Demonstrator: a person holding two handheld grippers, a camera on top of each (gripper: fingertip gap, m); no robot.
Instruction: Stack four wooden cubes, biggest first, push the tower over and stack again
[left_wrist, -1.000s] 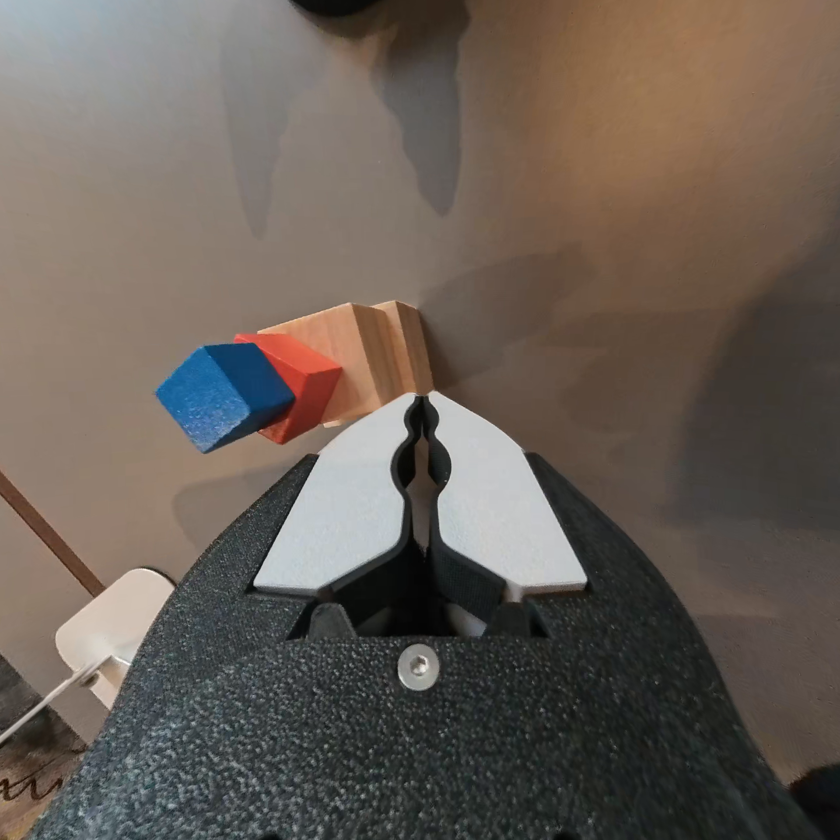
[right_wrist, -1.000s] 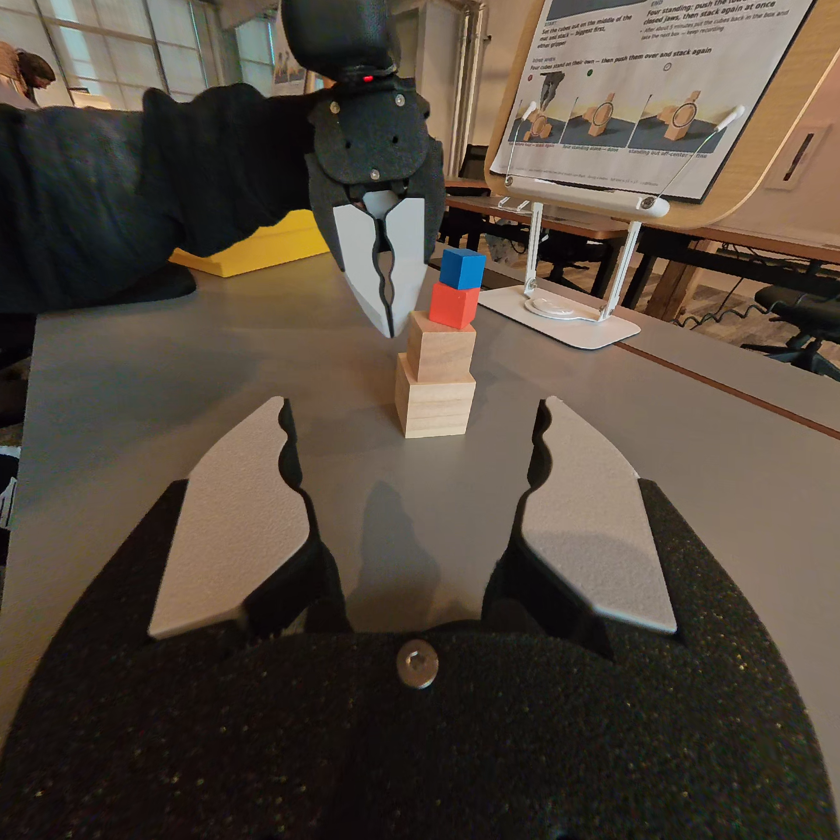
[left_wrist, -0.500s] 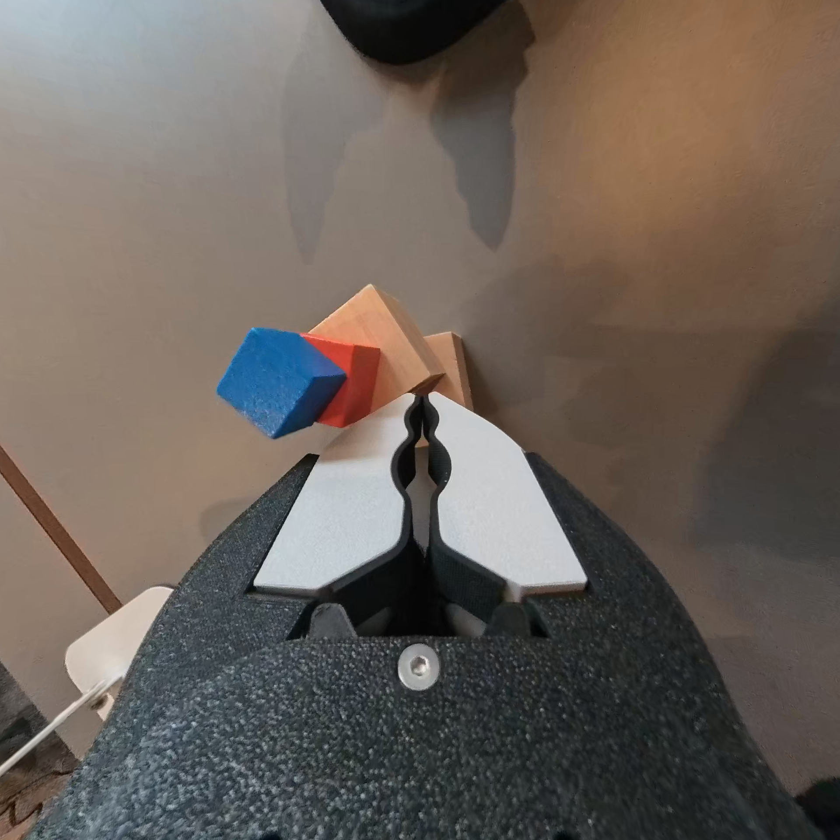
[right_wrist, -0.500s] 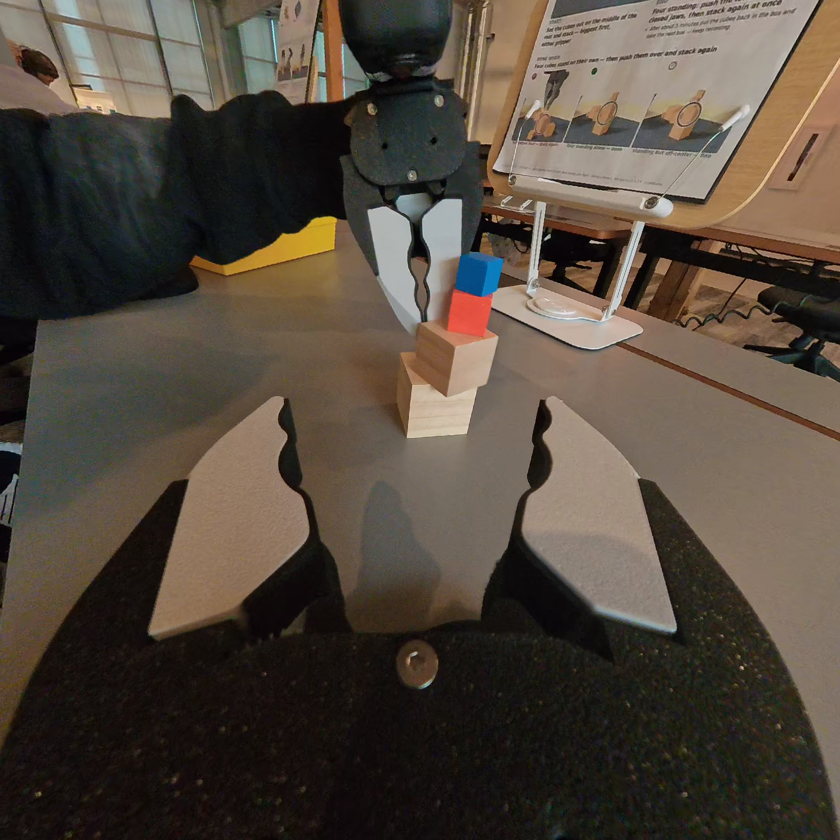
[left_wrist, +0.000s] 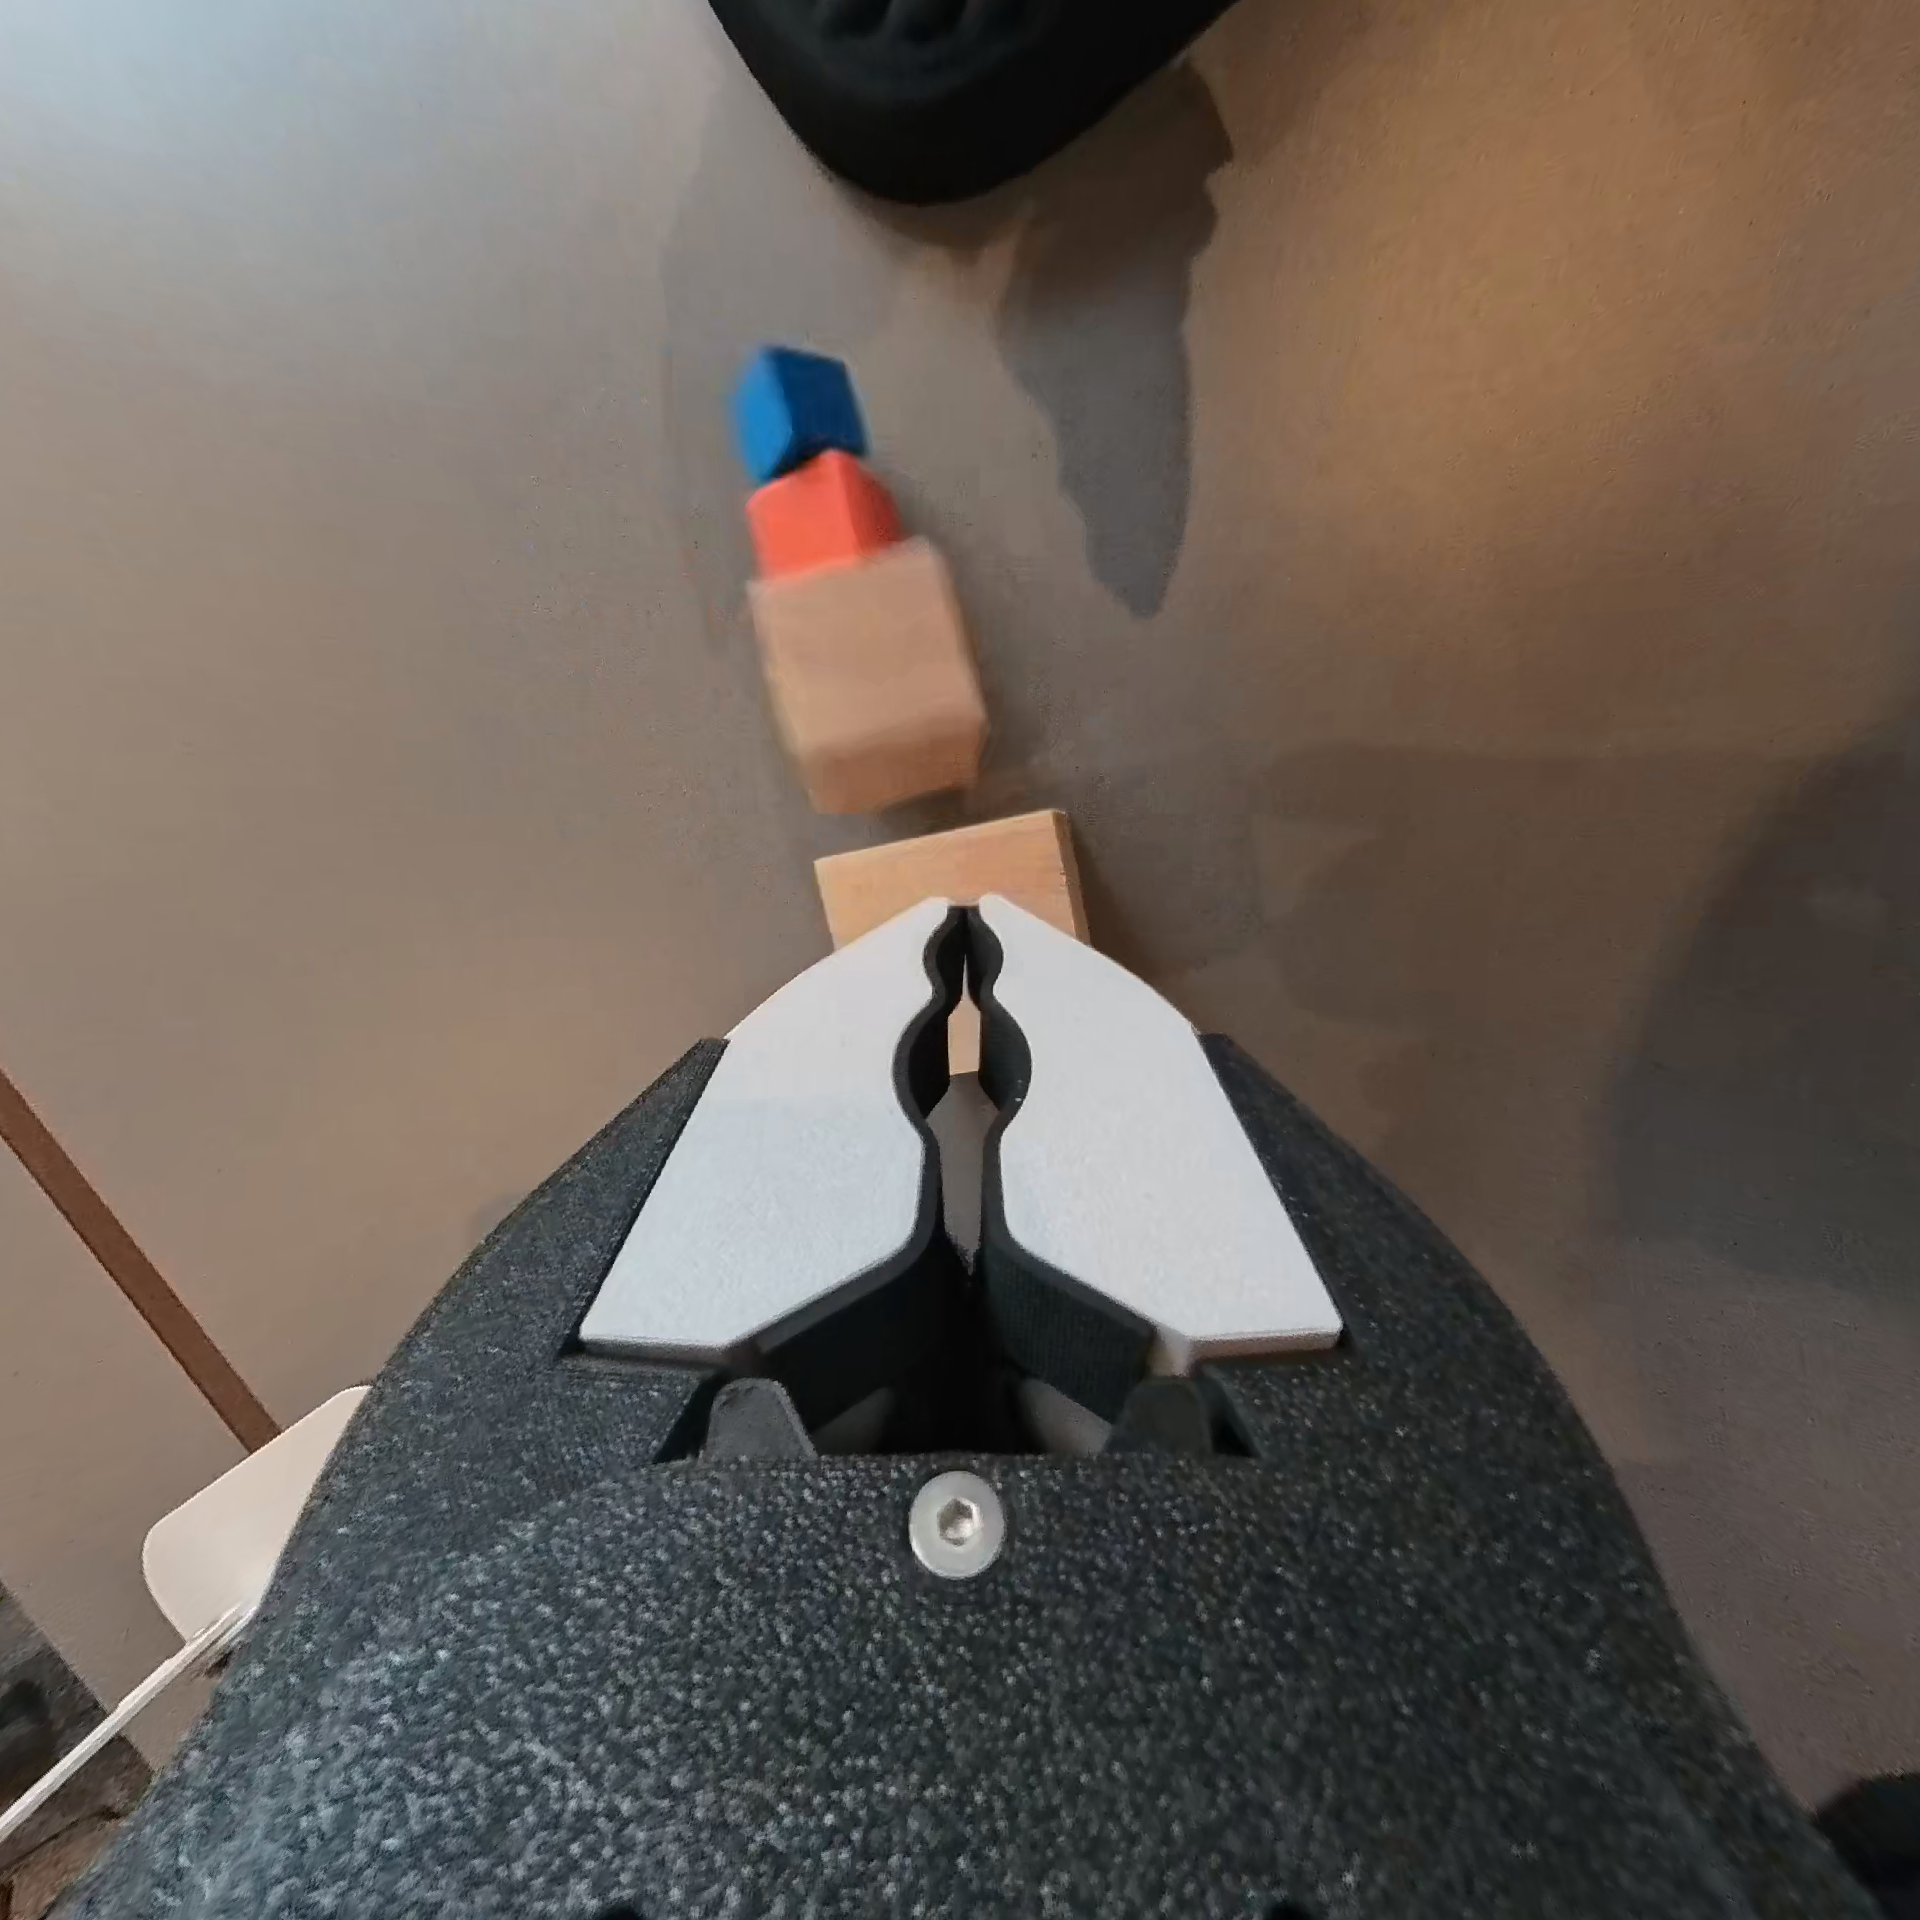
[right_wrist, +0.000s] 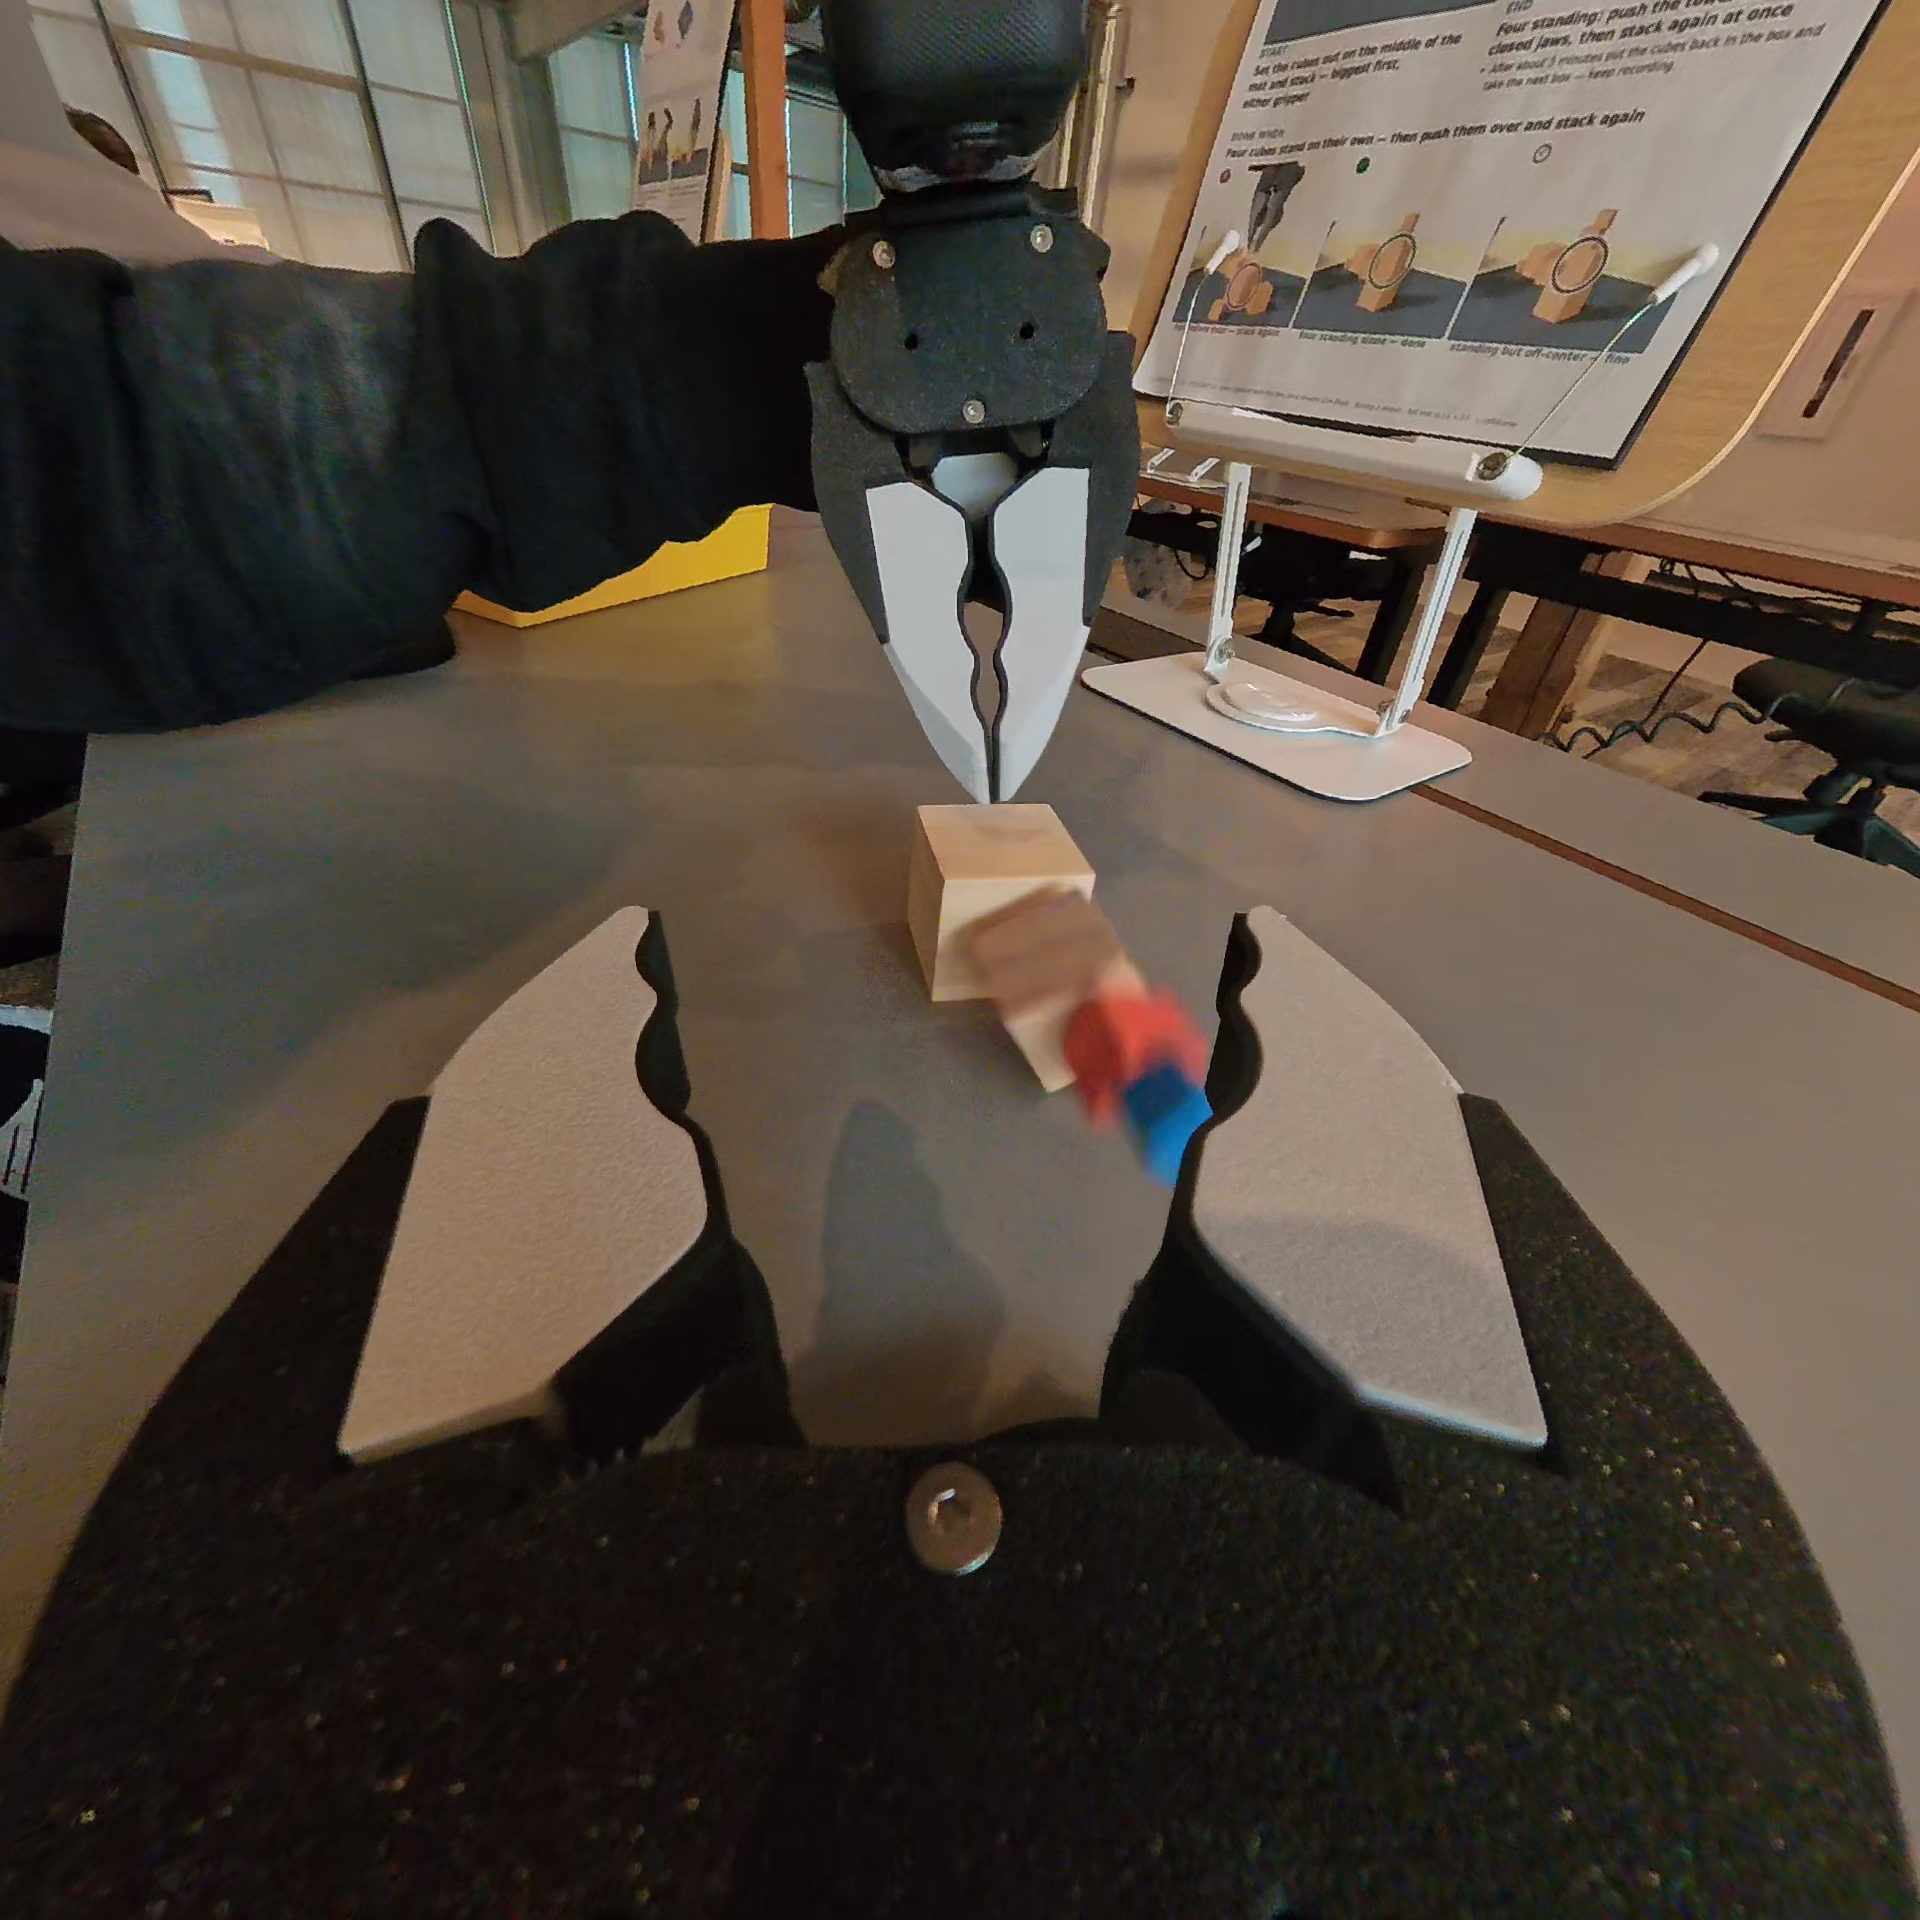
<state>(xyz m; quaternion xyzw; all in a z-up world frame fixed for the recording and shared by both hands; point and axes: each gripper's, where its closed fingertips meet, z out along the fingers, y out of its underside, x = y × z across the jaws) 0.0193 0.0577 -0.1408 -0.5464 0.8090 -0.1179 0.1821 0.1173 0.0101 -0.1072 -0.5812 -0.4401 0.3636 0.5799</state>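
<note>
The left gripper (right_wrist: 992, 792), jaws together, points down just over the big cube's (right_wrist: 992, 883) top back edge. That cube sits on the table (right_wrist: 416, 831). In front of it, blurred and tilted, lie the smaller wooden cube (right_wrist: 1044, 977), red cube (right_wrist: 1122, 1044) and blue cube (right_wrist: 1164, 1117) in a row. The right gripper (right_wrist: 940, 1164) stands apart, nearer than the big cube; the blue cube is just beside its right finger.

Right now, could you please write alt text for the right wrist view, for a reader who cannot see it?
Three cubes, a plain wooden cube, a red cube and a blue cube, blur as they tumble off the large wooden cube on a grey table. The shut left gripper points down above it; the open right gripper fills the foreground.
</note>
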